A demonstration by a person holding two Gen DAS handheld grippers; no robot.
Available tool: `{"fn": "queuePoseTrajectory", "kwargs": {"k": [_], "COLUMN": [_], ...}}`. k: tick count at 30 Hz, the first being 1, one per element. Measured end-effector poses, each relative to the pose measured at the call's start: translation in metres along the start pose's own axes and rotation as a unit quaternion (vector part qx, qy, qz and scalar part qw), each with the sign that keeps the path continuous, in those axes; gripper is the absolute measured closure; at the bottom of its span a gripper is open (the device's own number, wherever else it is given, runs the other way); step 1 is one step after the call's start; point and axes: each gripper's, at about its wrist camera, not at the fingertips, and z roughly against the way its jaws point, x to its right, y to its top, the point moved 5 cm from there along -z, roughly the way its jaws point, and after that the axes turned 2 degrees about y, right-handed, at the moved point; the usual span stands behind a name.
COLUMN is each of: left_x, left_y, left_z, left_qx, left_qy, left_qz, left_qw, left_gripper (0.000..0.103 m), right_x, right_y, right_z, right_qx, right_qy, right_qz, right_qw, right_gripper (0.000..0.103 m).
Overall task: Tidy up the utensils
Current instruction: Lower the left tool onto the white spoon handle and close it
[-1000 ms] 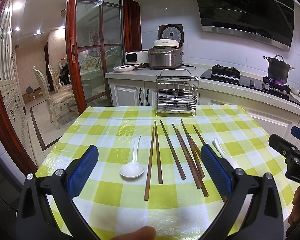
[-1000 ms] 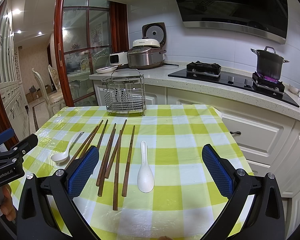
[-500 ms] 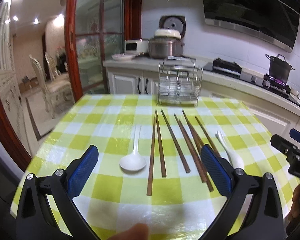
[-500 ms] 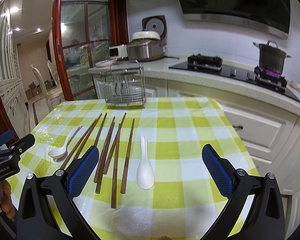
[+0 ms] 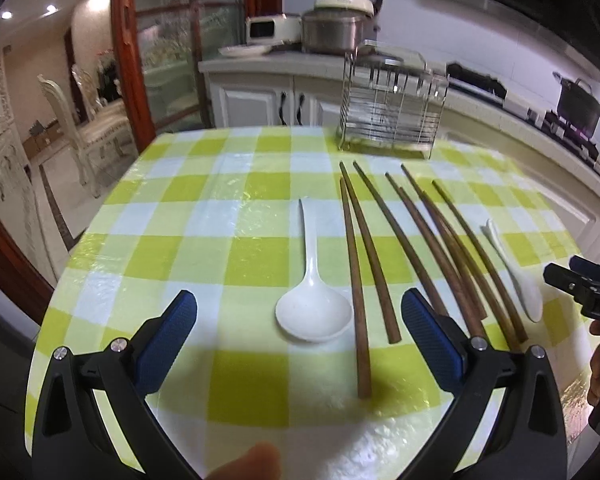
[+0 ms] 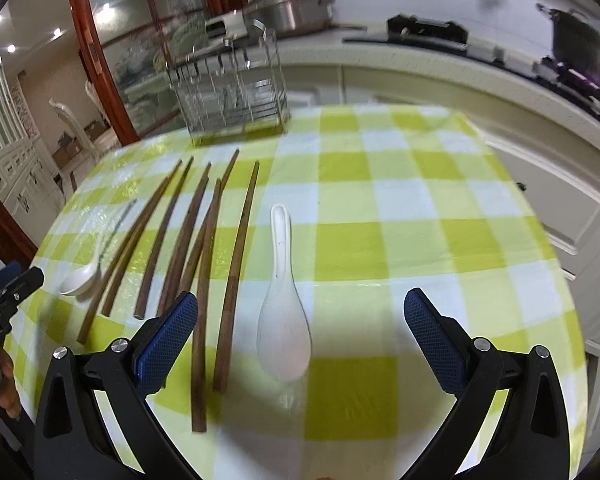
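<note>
Left tongs (image 5: 300, 332) spread wide, holding nothing, low above the near edge of the tabletop (image 5: 228, 256) with its green and white checked cloth. Between the two blue pads, seen from the left wrist: a white spoon (image 5: 312, 304) with the bowl toward the camera and the handle pointing to the wire rack (image 5: 392, 120). Just right of this spoon, two brown chopsticks (image 5: 356, 280) lying near each other, not crossing. Further right, more chopsticks in a loose fan, some overlapping, partly hidden behind the right pad (image 5: 432, 344) of the left tongs. Right of the fan, a second white spoon (image 5: 516, 276), near the right tongs (image 5: 580, 284) at the picture edge.

Right tongs (image 6: 300, 332) also spread wide and empty, above the near part of the cloth. Between their pads: the second white spoon (image 6: 284, 320), bowl near, handle toward the wire rack (image 6: 232, 96). Left of it, the chopsticks (image 6: 236, 272) all pointing roughly to the rack; two of them crossing about the middle. At the far left of the row, the first spoon (image 6: 80, 276), small in this view, with the left tongs (image 6: 4, 292) beside it.

Wire rack standing upright at the far side of the tabletop, beyond the tips of the chopsticks, apart from them. Cannot tell what is inside because of blur. Behind the rack, a rice cooker (image 5: 336, 28); far right of it, a black pot (image 5: 580, 100) on the stove.
</note>
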Motion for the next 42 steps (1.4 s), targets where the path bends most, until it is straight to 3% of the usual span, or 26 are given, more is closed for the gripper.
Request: {"fn": "queuePoseTrajectory", "kwargs": {"k": [7,16,22,26,30,32,36,42], "left_x": [-0.007,-0.007,-0.002,0.0,0.002,0.004,0.007,0.01], "left_y": [0.03,0.047,0.056,0.058,0.059,0.058,0.055,0.049], "left_z": [-0.047,-0.096,-0.113,-0.116,-0.117,-0.119,-0.121,-0.128], "left_qx": [-0.047,-0.092,-0.098,-0.095,-0.095,-0.096,-0.101,-0.109], "left_qy": [-0.015,-0.041,-0.049,-0.048,-0.05,-0.05,-0.052,-0.046], "left_qz": [-0.004,-0.015,-0.023,-0.025,-0.03,-0.033,-0.039,-0.049], "left_qw": [0.9988,0.9947,0.9937,0.9939,0.9937,0.9935,0.9928,0.9918], "left_gripper": [0.006,0.035,0.046,0.046,0.046,0.047,0.059,0.075], "right_x": [-0.004,-0.013,-0.016,-0.007,-0.002,-0.005,-0.006,-0.02], "right_y": [0.021,0.035,0.043,0.046,0.048,0.047,0.045,0.039], "right_z": [-0.044,-0.073,-0.082,-0.079,-0.073,-0.076,-0.078,-0.078], "right_qx": [-0.048,-0.079,-0.084,-0.083,-0.076,-0.081,-0.08,-0.078], "right_qy": [0.005,-0.007,0.011,0.031,0.031,0.024,0.007,0.001], "right_qz": [0.01,0.045,0.054,0.034,0.028,0.042,0.057,0.096], "right_qw": [0.999,0.996,0.995,0.995,0.996,0.996,0.995,0.992], "right_gripper": [0.01,0.027,0.036,0.044,0.044,0.05,0.062,0.062]}}
